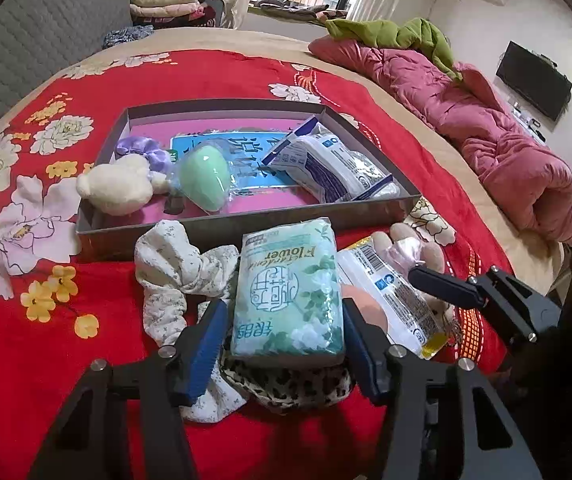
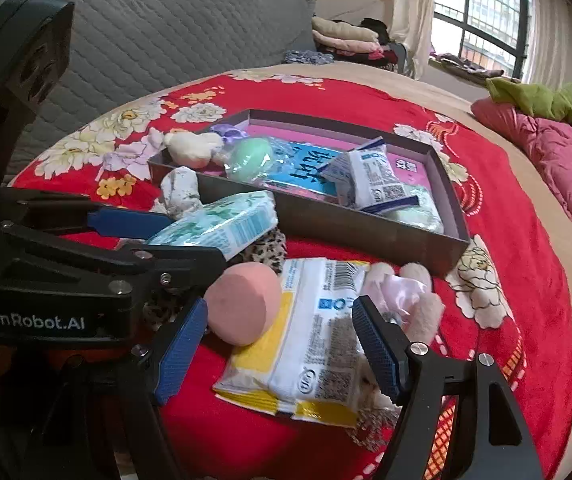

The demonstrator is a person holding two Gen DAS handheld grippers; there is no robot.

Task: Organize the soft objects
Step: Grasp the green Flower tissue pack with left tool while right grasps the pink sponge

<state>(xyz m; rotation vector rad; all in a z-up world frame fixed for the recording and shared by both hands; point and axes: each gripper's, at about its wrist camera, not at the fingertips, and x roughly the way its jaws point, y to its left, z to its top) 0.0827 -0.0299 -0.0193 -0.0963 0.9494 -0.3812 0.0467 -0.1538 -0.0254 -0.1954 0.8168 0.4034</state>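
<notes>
Red floral bedspread is carrying everything; I'm straddling the green tissue pack with my left gripper, jaws not yet pressing, while my right gripper is hanging open around the yellow-edged wipes packet, both bound for the far tray.

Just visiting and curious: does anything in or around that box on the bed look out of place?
Yes. The cream plush toy sits half over the box's left rim, not fully inside. A green tissue pack, a pink sponge, a yellow-and-white packet and some cloths still lie piled on the bedspread before the box.
</notes>
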